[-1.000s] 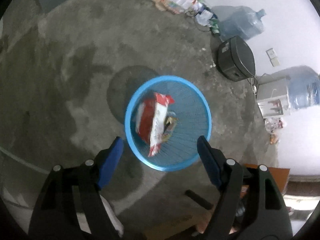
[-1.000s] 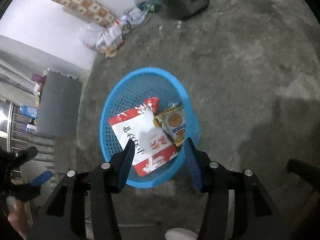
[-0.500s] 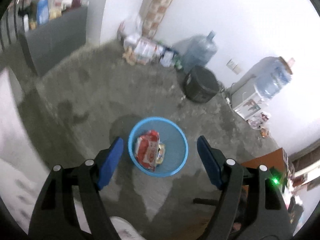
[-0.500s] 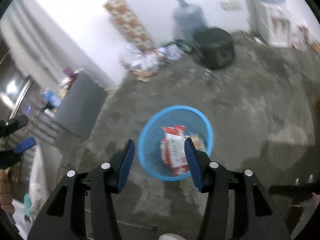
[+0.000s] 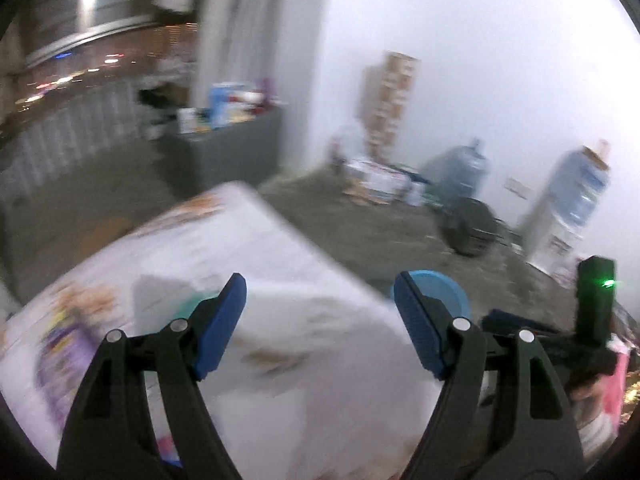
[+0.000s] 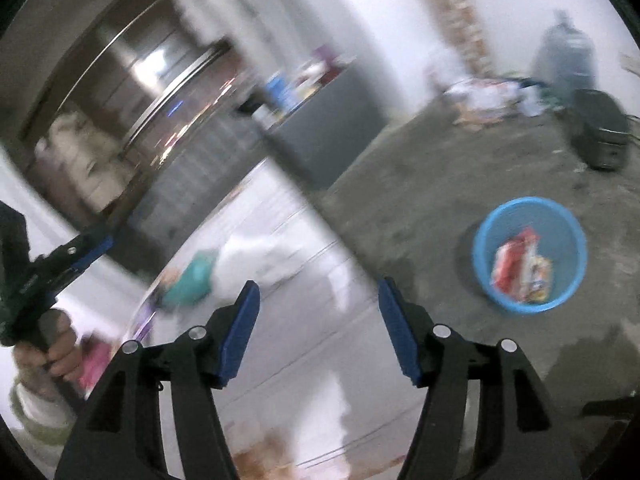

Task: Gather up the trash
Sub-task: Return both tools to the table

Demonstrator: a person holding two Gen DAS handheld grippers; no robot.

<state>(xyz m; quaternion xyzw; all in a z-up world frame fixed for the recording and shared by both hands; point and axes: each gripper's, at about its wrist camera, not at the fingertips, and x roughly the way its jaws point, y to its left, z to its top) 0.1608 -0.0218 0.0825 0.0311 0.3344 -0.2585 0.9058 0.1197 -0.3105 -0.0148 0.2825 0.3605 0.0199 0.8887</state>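
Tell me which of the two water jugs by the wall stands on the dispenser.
The right-hand water jug, upended atop the white dispenser. The other jug sits low at floor level, beside the litter pile.

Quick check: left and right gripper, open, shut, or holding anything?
Left gripper: open, holding nothing.
Right gripper: open, nothing between the jaws; they have just been opening.

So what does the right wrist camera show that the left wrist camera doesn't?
Only the right wrist view looks into the blue basket and shows the red packet inside, plus the hand holding the left claw. Only the left wrist view shows the water dispenser against the wall. Both show the white-covered table, the black box on the floor, and open, empty claws.
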